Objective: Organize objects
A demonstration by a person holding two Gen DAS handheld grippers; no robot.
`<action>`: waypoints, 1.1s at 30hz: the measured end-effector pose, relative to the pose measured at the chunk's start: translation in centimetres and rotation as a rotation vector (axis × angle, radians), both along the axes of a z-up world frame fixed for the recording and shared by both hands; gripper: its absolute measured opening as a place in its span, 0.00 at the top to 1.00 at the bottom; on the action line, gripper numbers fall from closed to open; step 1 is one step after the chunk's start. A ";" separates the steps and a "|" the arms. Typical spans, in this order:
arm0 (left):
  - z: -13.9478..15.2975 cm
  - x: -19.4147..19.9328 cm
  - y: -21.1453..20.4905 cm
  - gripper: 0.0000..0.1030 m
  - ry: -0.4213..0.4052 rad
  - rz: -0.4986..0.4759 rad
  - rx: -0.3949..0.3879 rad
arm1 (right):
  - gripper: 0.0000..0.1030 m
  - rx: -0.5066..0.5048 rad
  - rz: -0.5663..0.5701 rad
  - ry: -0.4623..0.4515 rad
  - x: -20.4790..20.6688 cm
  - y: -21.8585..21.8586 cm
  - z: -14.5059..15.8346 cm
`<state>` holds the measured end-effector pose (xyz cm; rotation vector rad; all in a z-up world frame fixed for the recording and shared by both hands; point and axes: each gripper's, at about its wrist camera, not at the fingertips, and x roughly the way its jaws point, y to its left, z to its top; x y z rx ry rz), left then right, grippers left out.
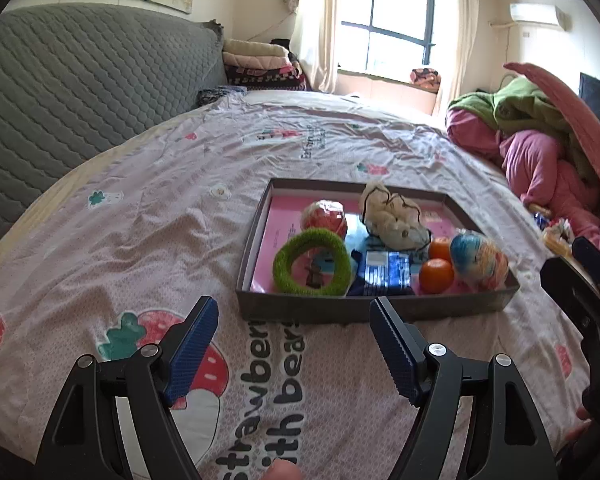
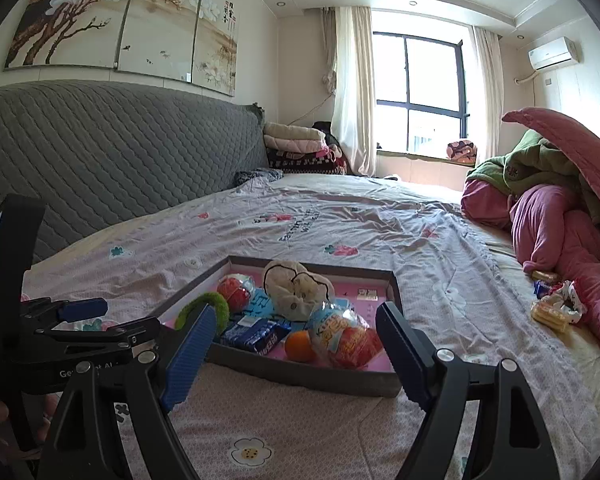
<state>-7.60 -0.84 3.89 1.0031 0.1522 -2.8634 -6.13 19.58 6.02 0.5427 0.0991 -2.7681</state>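
A shallow grey box (image 1: 256,236) with a pink floor lies on the bed (image 1: 148,216), well in from the grey quilted headboard (image 1: 80,76). Inside it, a green fuzzy ring (image 1: 312,262) sits at the box's near left corner, with a red ball (image 1: 326,218) just behind it. A blue packet (image 1: 384,274) lies along the near wall, and two oranges (image 1: 436,274) sit beside it. A blue-and-orange wrapped toy (image 1: 478,258) fills the near right corner, and a cream plush (image 1: 392,216) rests toward the far wall. The left gripper (image 1: 294,316) hovers over the bedsheet just short of the box's near wall, its fingers spread and holding nothing. The right gripper (image 2: 296,320) hangs near the box's near right corner, fingers likewise spread and empty.
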 end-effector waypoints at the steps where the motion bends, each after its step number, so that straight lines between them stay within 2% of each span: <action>1: -0.1 0.2 0.1 0.23 0.000 -0.001 -0.004 | 0.21 0.001 -0.007 -0.003 0.0 0.0 -0.2; 8: -0.8 0.9 0.7 0.23 -0.007 -0.015 -0.025 | 0.21 -0.008 -0.067 -0.047 0.0 0.5 -1.6; 12: -0.9 1.3 0.6 0.23 0.003 -0.015 -0.018 | 0.21 -0.020 -0.093 -0.042 0.2 1.0 -1.6; 19: -1.2 1.6 0.9 0.23 0.011 -0.023 -0.025 | 0.21 -0.018 -0.099 -0.079 -0.1 1.1 -2.6; 27: -2.4 1.3 1.7 0.23 -0.021 -0.029 -0.054 | 0.21 0.009 -0.100 -0.135 -0.5 0.4 -4.1; 33: -3.4 0.9 1.7 0.23 -0.064 -0.032 -0.031 | 0.21 0.018 -0.113 -0.168 -0.8 0.4 -5.2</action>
